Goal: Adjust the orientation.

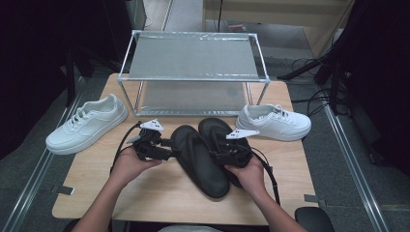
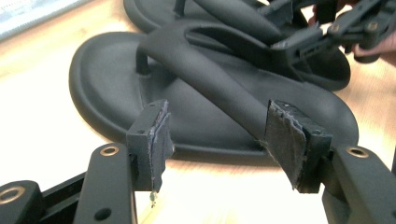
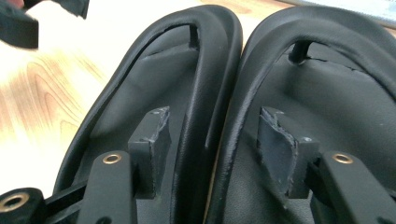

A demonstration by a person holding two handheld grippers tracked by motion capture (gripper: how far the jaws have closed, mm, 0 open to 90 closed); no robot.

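Two black flip-flops lie side by side in the middle of the wooden table: the left one (image 1: 198, 162) and the right one (image 1: 216, 128). My left gripper (image 1: 175, 153) sits at the left one's outer edge. In the left gripper view my left gripper (image 2: 215, 140) is open, and the strap of the near flip-flop (image 2: 116, 84) lies just beyond the gap. My right gripper (image 1: 218, 151) hovers over the pair. In the right gripper view my right gripper (image 3: 212, 140) is open, straddling the adjoining straps of the left flip-flop (image 3: 140, 93) and the right flip-flop (image 3: 336, 102) without pressing them.
A white sneaker (image 1: 87, 123) lies at the table's left edge and another white sneaker (image 1: 275, 122) at the right, behind the flip-flops. A metal-framed two-level rack (image 1: 193, 77) stands across the back of the table (image 1: 159, 198).
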